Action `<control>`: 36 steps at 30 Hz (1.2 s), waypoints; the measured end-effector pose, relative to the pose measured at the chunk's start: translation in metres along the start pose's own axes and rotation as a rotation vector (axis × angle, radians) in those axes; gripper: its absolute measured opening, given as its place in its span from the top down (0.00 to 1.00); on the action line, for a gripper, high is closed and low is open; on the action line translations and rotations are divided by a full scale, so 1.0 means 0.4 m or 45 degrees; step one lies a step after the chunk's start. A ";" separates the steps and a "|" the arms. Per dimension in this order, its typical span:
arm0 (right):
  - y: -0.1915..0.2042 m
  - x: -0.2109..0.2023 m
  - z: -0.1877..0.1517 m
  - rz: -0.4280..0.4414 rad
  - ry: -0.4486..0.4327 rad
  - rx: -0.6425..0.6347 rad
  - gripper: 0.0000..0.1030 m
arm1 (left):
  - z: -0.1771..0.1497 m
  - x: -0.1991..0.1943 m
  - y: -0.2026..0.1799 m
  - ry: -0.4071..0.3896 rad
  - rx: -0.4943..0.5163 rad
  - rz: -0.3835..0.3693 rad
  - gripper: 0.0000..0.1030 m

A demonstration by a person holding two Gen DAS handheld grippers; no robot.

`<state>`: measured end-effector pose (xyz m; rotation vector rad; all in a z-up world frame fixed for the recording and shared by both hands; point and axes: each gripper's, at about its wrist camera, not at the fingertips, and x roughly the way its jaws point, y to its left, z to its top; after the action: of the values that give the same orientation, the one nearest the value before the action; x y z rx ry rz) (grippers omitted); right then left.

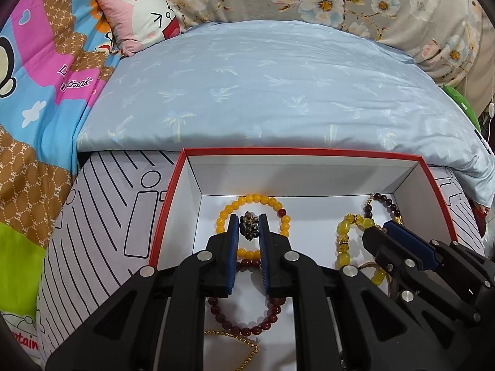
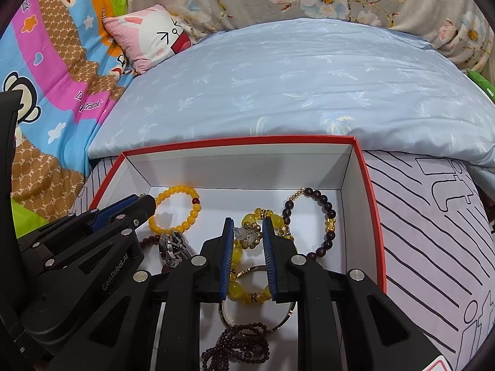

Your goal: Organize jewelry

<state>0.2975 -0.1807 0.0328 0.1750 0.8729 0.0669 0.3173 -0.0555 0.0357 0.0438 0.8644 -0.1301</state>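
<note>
Tools first: my left tool [image 1: 249, 227] pinches a dark charm [image 1: 248, 226] over the amber bracelet [image 1: 255, 199], my right tool [image 2: 247, 232] grips a pale charm [image 2: 249, 236] on the yellow bracelet [image 2: 247, 290]. Most jewelry already lies inside the red box [image 1: 304, 151] on the bed, sorting unfinished. Near edge and gold chain [image 1: 230, 335] are cut off.

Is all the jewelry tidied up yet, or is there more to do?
Partly. Several bracelets already lie in the red-edged box, like the yellow bead bracelet and the dark bead bracelet. The left gripper holds a dark knobbly charm; the right gripper holds a pale charm. Both seem left to set down. The pieces still overlap.
</note>
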 end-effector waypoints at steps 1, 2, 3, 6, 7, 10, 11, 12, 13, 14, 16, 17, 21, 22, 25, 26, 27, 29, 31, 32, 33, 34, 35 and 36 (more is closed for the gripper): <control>0.000 0.000 0.000 -0.001 0.000 0.000 0.82 | 0.000 -0.001 0.000 -0.003 0.001 0.004 0.87; 0.000 0.000 0.000 0.000 -0.001 0.000 0.82 | 0.000 -0.002 0.000 -0.006 0.000 0.004 0.87; 0.001 0.000 -0.001 -0.003 -0.004 -0.003 0.82 | 0.000 -0.004 0.000 -0.009 -0.001 0.003 0.87; 0.008 -0.001 -0.003 -0.018 -0.010 -0.016 0.80 | 0.001 -0.004 0.005 -0.006 -0.013 -0.005 0.78; 0.010 -0.001 -0.004 -0.022 -0.012 -0.017 0.80 | 0.001 -0.005 0.006 -0.011 -0.014 -0.003 0.77; 0.008 -0.002 -0.004 -0.022 -0.013 -0.017 0.80 | 0.002 -0.004 0.005 -0.013 -0.013 -0.002 0.77; 0.008 -0.002 -0.004 -0.024 -0.013 -0.017 0.80 | 0.002 -0.004 0.005 -0.014 -0.012 -0.001 0.77; 0.007 -0.002 -0.004 -0.024 -0.013 -0.016 0.80 | 0.002 -0.004 0.005 -0.015 -0.012 -0.002 0.77; 0.007 -0.002 -0.004 -0.025 -0.013 -0.016 0.80 | 0.001 -0.004 0.005 -0.015 -0.013 -0.001 0.77; 0.007 -0.002 -0.004 -0.025 -0.014 -0.016 0.80 | 0.001 -0.005 0.005 -0.017 -0.012 0.001 0.77; 0.007 -0.002 -0.004 -0.024 -0.012 -0.017 0.80 | 0.001 -0.005 0.006 -0.018 -0.011 0.001 0.77; 0.007 -0.002 -0.004 -0.025 -0.013 -0.016 0.80 | 0.001 -0.005 0.005 -0.019 -0.011 0.001 0.77; 0.006 -0.003 -0.005 -0.030 -0.014 -0.014 0.80 | 0.001 -0.005 0.005 -0.020 -0.008 0.002 0.77; 0.005 -0.003 -0.005 -0.033 -0.012 -0.012 0.79 | 0.001 -0.005 0.005 -0.019 -0.007 0.003 0.77; 0.002 -0.012 -0.007 -0.043 -0.023 -0.005 0.74 | -0.003 -0.012 0.000 -0.031 0.002 0.003 0.76; 0.002 -0.021 -0.009 -0.045 -0.032 -0.001 0.72 | -0.004 -0.018 -0.001 -0.047 0.004 0.012 0.72; 0.001 -0.029 -0.009 -0.048 -0.037 -0.001 0.69 | -0.005 -0.025 -0.001 -0.059 0.004 0.018 0.70; 0.004 -0.047 -0.012 -0.063 -0.051 -0.010 0.65 | -0.010 -0.048 0.003 -0.086 -0.019 0.017 0.67; 0.006 -0.070 -0.020 -0.088 -0.070 -0.020 0.64 | -0.021 -0.062 0.001 -0.083 -0.020 0.019 0.67; 0.006 -0.078 -0.023 -0.092 -0.073 -0.020 0.64 | -0.027 -0.067 -0.001 -0.080 -0.017 0.020 0.67; 0.005 -0.087 -0.027 -0.093 -0.076 -0.017 0.64 | -0.033 -0.072 -0.003 -0.078 -0.014 0.020 0.67; 0.004 -0.095 -0.032 -0.097 -0.078 -0.014 0.63 | -0.040 -0.081 -0.004 -0.077 -0.016 0.020 0.67; 0.004 -0.105 -0.037 -0.104 -0.081 -0.013 0.63 | -0.043 -0.087 -0.004 -0.076 -0.016 0.020 0.67; 0.004 -0.113 -0.042 -0.111 -0.084 -0.012 0.62 | -0.049 -0.095 -0.005 -0.076 -0.017 0.020 0.67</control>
<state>0.2556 -0.1829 0.0566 0.1296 0.8137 -0.0163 0.2781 -0.0520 0.0519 0.0340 0.8049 -0.1103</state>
